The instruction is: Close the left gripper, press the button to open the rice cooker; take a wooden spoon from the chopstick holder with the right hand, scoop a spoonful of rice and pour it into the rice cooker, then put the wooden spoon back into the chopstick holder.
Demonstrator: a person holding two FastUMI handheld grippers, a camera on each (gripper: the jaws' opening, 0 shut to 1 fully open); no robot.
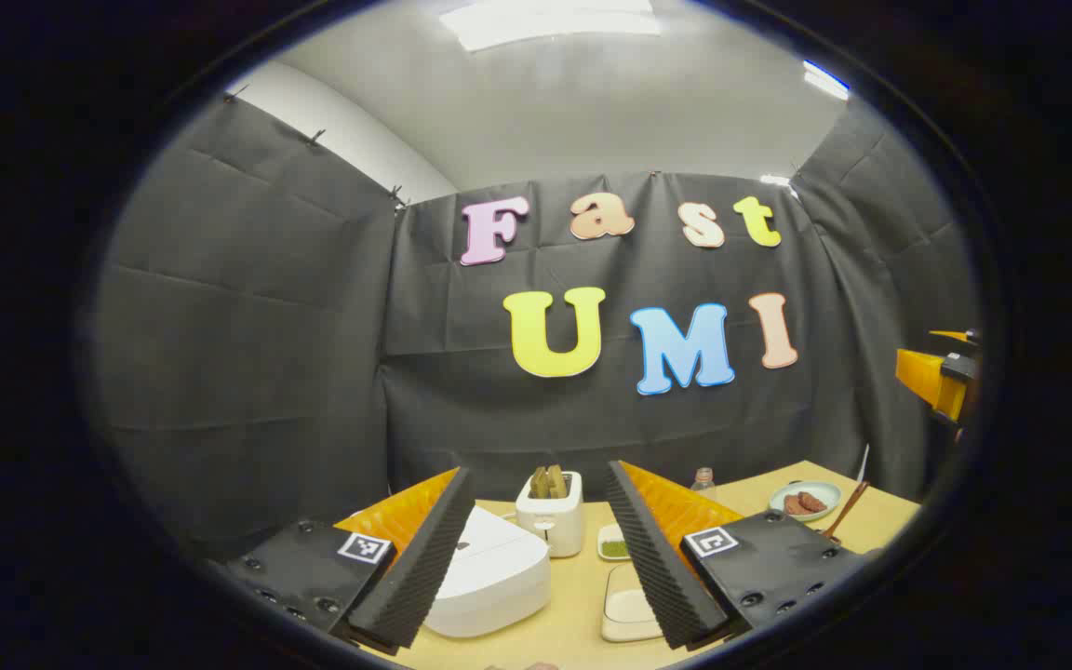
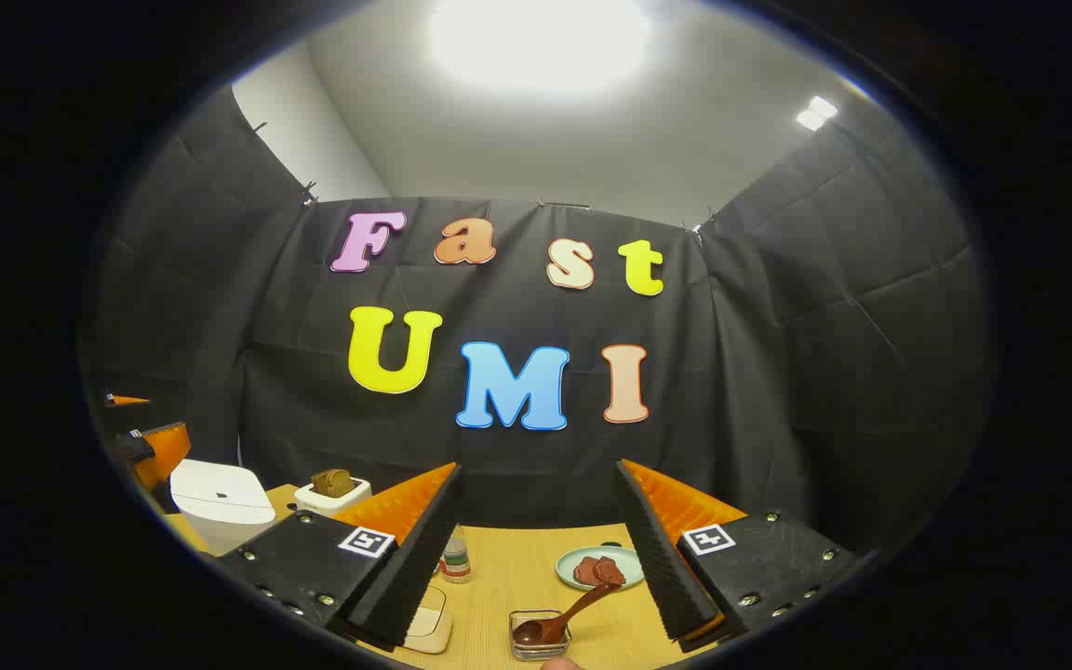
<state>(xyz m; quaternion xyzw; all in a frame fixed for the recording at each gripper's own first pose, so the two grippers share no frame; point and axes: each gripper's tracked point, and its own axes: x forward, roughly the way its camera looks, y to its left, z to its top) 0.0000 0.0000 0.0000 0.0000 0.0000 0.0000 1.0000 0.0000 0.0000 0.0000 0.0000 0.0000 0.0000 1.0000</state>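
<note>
The white rice cooker sits with its lid down, low between and just beyond the fingers of my left gripper, which is open and holds nothing. In the right gripper view the rice cooker stands at the far left, with the left gripper beside it. My right gripper is open and empty above the table. Below it, the wooden spoon leans in a small clear chopstick holder. A shallow white dish lies right of the cooker; I cannot make out what is in it.
On the wooden table stand a white toaster with bread, a small green dish, a bottle and a plate of meat. Black cloth walls close the back and sides. The right gripper hangs at the far right.
</note>
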